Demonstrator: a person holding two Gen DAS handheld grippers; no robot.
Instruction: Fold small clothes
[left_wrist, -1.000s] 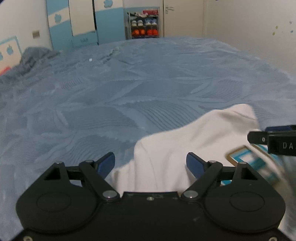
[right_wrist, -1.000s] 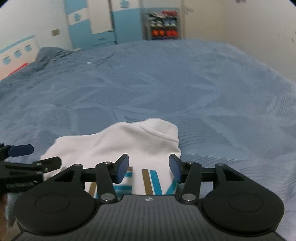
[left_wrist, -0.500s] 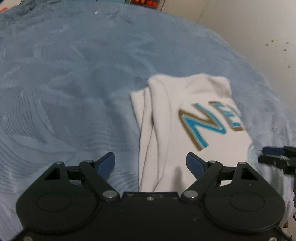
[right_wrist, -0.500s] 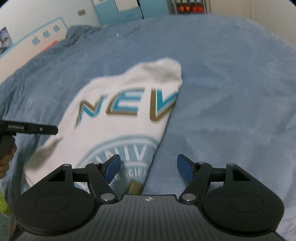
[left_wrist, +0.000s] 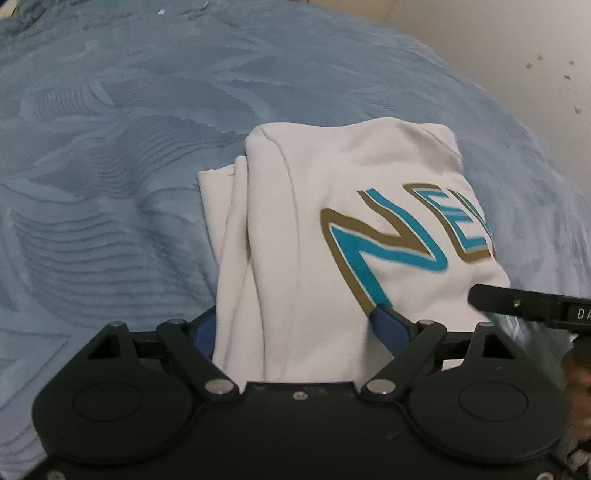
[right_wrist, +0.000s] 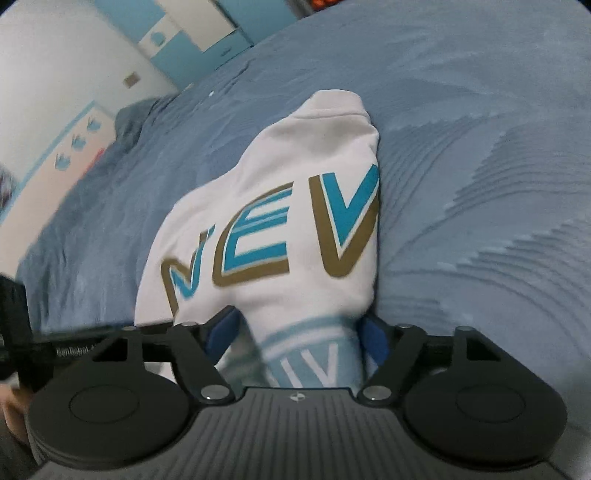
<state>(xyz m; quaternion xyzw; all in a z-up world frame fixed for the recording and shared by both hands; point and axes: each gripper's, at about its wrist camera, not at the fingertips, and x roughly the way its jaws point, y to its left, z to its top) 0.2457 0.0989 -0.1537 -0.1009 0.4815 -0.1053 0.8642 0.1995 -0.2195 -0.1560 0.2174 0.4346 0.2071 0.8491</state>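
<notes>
1. White top on the blue bedspread, partly folded, a sleeve layer tucked along the side just left of the left gripper's left finger line, teal-and-gold lettering facing up.

2. Left gripper: fingers spread wide, near edge of the top bunched between them, cloth rising over both blue pads. No sign of a pinch; fabric only sits in the gap.

3. Right gripper: fingers also apart, straddling the near end where the pale teal print shows, cloth humped up between the tips and draping over them.

4. Judged step: taking hold of the near edge with both tools, ready to carry it toward the far end beyond the fingertips.

5. To do it well: push both sets of tips a little deeper under the edge first, so every layer sits between the pads, tucked sleeve included.

6. Close both together, evenly, to stop one corner trailing.

7. Lift just clear of the bedspread, then travel straight ahead along the finger line, both grippers level with each other.

8. Risk: plush bedspread likely to be caught in the pinch; better a slightly high grip on cloth only.

9. Risk: loose sleeve layer left of the left fingers slipping out and spoiling the edge; worth checking before release.
</notes>
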